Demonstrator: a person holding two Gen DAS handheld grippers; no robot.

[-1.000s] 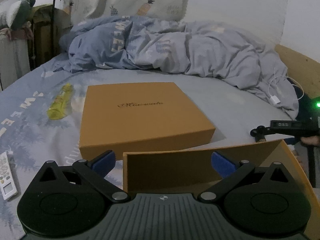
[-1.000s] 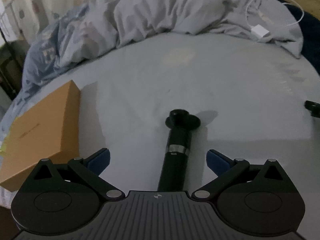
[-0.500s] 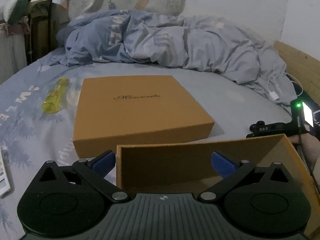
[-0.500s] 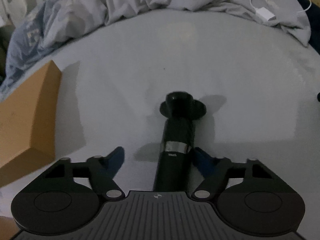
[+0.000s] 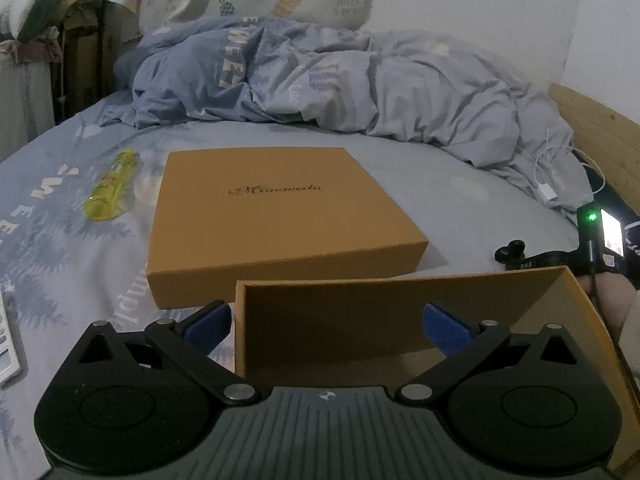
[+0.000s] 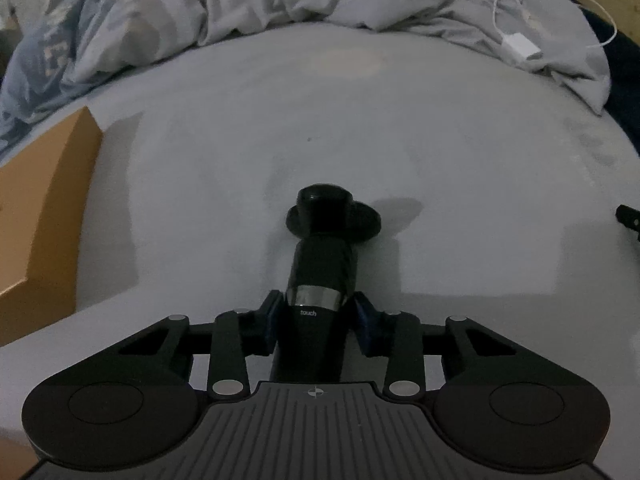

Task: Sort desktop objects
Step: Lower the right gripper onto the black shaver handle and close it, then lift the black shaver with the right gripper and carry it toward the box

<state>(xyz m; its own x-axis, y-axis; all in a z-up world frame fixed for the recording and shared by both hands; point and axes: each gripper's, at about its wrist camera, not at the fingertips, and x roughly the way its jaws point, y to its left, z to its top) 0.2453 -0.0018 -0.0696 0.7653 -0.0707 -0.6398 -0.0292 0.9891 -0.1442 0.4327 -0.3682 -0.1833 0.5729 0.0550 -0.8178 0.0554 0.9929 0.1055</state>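
Observation:
A black cylindrical device (image 6: 322, 264) with a silver band and a round flanged head lies on the grey bedsheet. My right gripper (image 6: 318, 316) is shut on its body, just behind the band. In the left wrist view its head (image 5: 510, 251) shows at the far right. My left gripper (image 5: 326, 322) is open, its fingers astride the near left corner of an open tan box tray (image 5: 400, 312). The closed tan box lid (image 5: 276, 216) lies beyond it, and its corner also shows in the right wrist view (image 6: 44, 200).
A yellow bottle (image 5: 112, 186) lies left of the lid. A white remote (image 5: 8, 344) lies at the left edge. A rumpled grey-blue duvet (image 5: 320, 84) fills the back. A white charger and cable (image 6: 520, 46) lie at the right by the wooden bed frame (image 5: 592, 128).
My right gripper moved forward and closed from wide open onto the black device. My left gripper shifted slightly over the tray and stayed open.

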